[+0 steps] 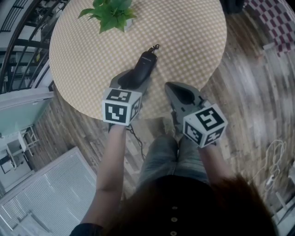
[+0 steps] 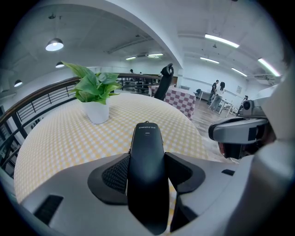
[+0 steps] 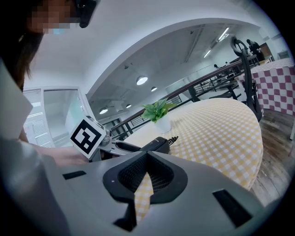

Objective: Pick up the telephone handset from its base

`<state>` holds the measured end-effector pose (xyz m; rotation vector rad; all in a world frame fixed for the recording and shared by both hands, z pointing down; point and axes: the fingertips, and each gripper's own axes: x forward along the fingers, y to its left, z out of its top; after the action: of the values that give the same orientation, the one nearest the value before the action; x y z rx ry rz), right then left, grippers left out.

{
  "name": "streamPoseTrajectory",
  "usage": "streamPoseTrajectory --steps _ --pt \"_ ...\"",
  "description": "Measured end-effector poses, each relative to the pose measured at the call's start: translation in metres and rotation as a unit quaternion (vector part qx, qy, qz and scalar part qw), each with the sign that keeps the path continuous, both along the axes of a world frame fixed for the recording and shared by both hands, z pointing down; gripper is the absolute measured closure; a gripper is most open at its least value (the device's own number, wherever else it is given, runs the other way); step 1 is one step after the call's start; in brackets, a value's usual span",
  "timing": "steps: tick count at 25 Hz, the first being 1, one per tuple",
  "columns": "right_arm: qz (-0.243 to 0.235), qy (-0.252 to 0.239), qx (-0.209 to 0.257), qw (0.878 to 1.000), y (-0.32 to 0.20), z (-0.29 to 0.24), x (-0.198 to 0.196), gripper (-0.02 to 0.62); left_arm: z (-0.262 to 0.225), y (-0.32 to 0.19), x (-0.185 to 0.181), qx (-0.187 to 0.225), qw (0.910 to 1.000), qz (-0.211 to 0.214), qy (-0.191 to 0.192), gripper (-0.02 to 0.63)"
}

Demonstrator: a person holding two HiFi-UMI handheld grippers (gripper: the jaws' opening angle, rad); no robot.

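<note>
The black telephone handset (image 1: 144, 66) lies lengthwise between the jaws of my left gripper (image 1: 133, 78) over the near part of the round checked table (image 1: 193, 41). In the left gripper view the handset (image 2: 147, 170) fills the gap, both pads pressing its sides. Its coiled cord (image 1: 153, 47) leaves the far end. No base shows in any view. My right gripper (image 1: 177, 90) hovers beside it at the table's near edge, jaws closed tip to tip with nothing between them (image 3: 146, 159). From the right gripper view the handset (image 3: 156, 145) shows just left of those jaws.
A potted green plant (image 1: 112, 14) stands at the far side of the table. A black railing (image 1: 18, 37) runs along the left. A red-checked table (image 1: 276, 18) is at the far right. A thin cable (image 1: 135, 134) hangs below the table edge. People (image 2: 217, 94) stand far off.
</note>
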<state>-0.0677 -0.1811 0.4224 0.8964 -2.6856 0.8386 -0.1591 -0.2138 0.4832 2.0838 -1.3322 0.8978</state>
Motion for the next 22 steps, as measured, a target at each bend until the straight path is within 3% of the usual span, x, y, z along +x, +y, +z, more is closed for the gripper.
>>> streamPoseTrajectory --steps 22 --pt "0.003 -0.002 -0.003 1.000 -0.0029 0.0013 -0.0018 0.586 0.0077 0.0057 0.0041 -0.005 0.9999 0.012 0.002 0.354"
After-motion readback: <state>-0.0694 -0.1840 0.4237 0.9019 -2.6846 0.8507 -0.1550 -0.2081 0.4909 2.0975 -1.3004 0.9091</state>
